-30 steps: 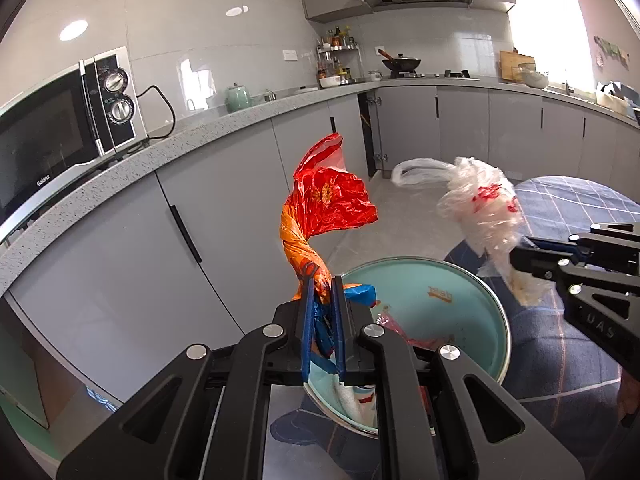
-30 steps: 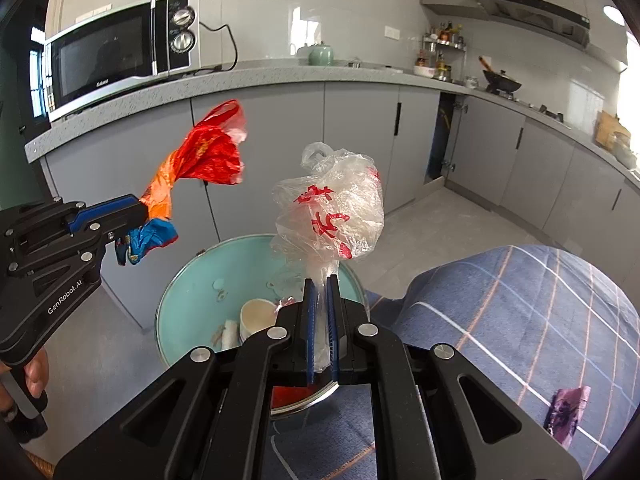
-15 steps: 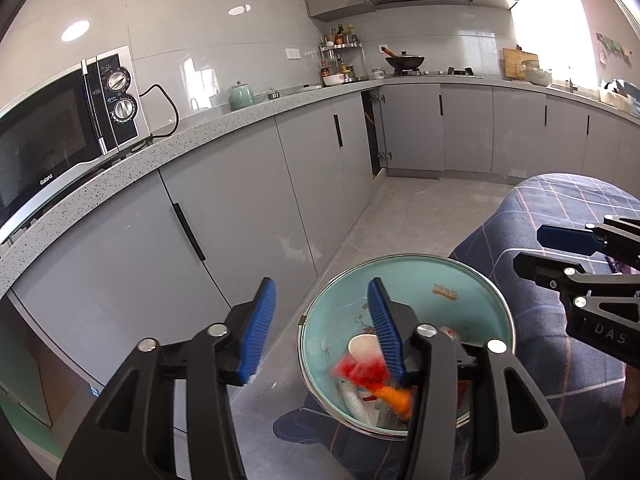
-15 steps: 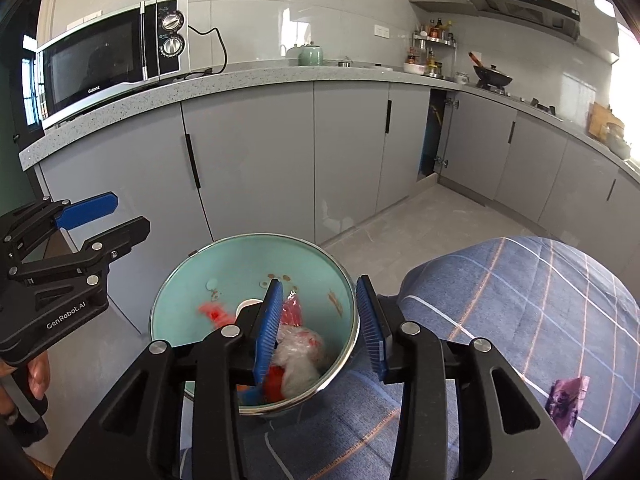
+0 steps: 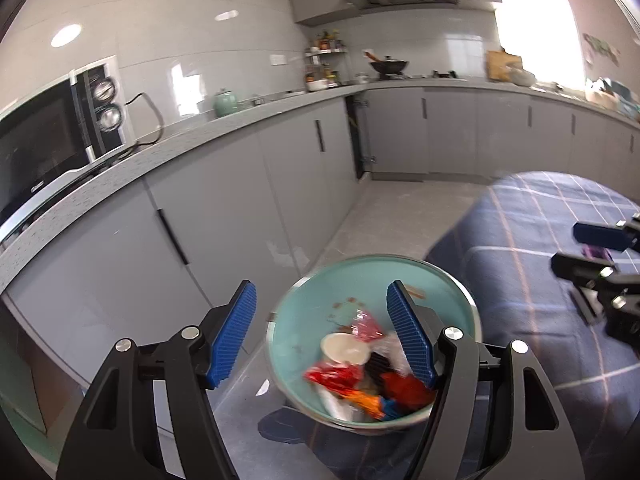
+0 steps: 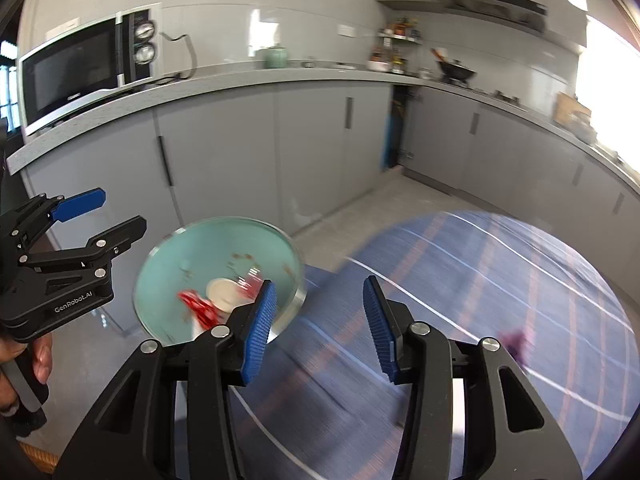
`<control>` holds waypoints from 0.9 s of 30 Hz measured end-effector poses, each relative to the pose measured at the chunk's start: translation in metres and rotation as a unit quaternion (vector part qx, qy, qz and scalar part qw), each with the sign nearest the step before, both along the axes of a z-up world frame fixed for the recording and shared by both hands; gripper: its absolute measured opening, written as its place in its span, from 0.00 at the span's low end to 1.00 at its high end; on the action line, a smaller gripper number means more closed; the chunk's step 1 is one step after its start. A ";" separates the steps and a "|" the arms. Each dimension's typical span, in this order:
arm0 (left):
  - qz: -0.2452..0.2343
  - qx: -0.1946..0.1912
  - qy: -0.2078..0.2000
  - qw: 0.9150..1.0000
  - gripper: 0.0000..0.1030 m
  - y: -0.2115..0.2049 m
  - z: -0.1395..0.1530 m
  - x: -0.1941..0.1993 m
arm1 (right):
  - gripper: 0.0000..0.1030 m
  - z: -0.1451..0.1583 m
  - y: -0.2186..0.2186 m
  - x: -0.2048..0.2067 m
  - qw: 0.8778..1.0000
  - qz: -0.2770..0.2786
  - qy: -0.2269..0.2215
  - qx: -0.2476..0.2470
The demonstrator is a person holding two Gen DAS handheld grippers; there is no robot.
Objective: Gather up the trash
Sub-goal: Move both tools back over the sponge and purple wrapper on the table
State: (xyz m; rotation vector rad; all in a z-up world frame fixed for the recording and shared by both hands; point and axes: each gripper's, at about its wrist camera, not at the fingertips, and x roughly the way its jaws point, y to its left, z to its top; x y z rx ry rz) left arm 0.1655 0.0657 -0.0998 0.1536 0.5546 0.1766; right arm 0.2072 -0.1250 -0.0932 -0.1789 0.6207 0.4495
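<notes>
Trash bin [image 5: 360, 280] holding wrappers [image 5: 340, 376], left gripper [image 5: 320, 332] and right gripper [image 6: 320, 320] jaws opening, empty

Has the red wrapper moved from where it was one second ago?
Yes. The red wrapper has dropped out of the left gripper, whose jaws are opening, and now lies inside the teal bin.
</notes>
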 end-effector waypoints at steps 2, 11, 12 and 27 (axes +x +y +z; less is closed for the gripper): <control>-0.018 0.002 0.005 1.000 0.69 -0.016 -0.005 -0.003 | 0.47 -0.001 -0.020 -0.008 1.000 -0.022 0.002 -0.001; -0.078 0.022 0.016 0.997 0.79 -0.076 -0.017 -0.016 | 0.54 -0.031 -0.112 -0.052 0.992 -0.115 0.042 -0.010; -0.081 0.023 0.015 0.996 0.79 -0.079 -0.017 -0.017 | 0.54 -0.035 -0.117 -0.055 0.992 -0.119 0.046 -0.011; -0.115 0.034 0.010 0.993 0.82 -0.123 -0.011 -0.024 | 0.13 -0.072 -0.137 -0.054 0.985 -0.124 0.123 -0.010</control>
